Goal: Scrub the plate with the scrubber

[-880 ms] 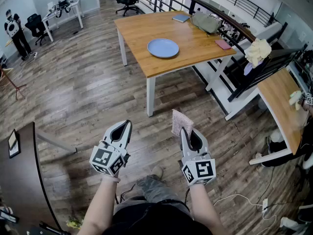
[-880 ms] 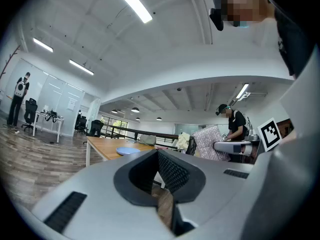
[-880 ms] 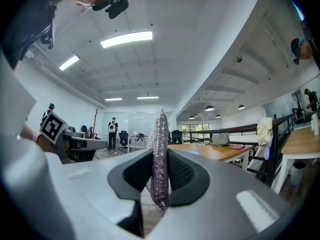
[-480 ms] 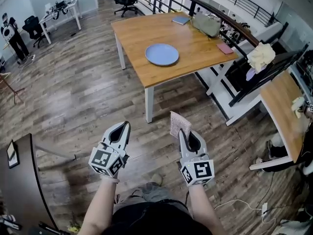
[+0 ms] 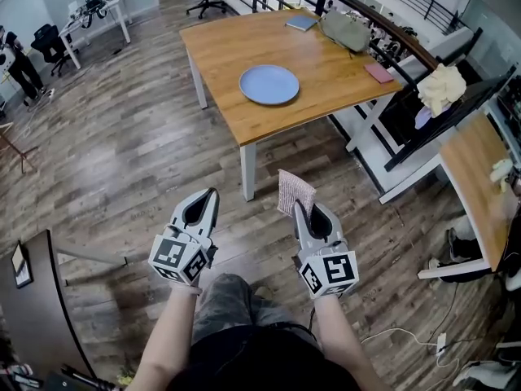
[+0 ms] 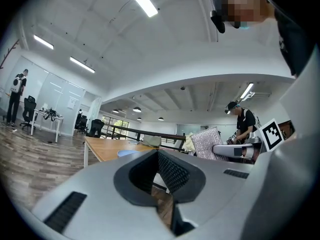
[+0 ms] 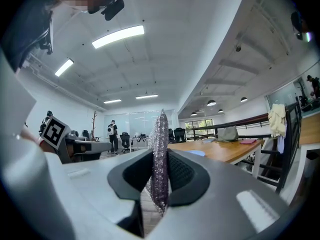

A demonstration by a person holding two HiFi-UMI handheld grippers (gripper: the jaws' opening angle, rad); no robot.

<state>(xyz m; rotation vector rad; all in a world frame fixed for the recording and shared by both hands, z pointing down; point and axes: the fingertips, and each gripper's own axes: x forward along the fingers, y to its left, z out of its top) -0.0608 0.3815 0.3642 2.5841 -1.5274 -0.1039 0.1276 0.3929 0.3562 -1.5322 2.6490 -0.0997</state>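
A pale blue plate (image 5: 269,84) lies on a wooden table (image 5: 228,47) across the room, well beyond both grippers. My right gripper (image 5: 297,207) is shut on a pinkish glittery scrubber (image 5: 293,191), which sticks up past its tips. In the right gripper view the scrubber (image 7: 160,156) stands edge-on between the pads, with the plate (image 7: 196,153) small and far off on the table (image 7: 227,149). My left gripper (image 5: 212,195) is shut and holds nothing. The left gripper view shows the plate (image 6: 129,153) and the scrubber (image 6: 206,143) to the right.
A grey bag (image 5: 346,31), a blue book (image 5: 300,23) and a pink item (image 5: 378,72) lie at the table's far side. A black rack with a cloth (image 5: 444,88) and another wooden table (image 5: 472,169) stand right. A dark desk (image 5: 32,300) sits lower left.
The table and plate have drawn closer and shifted slightly left in the head view. Both grippers keep the same pose, the right one still gripping the scrubber.
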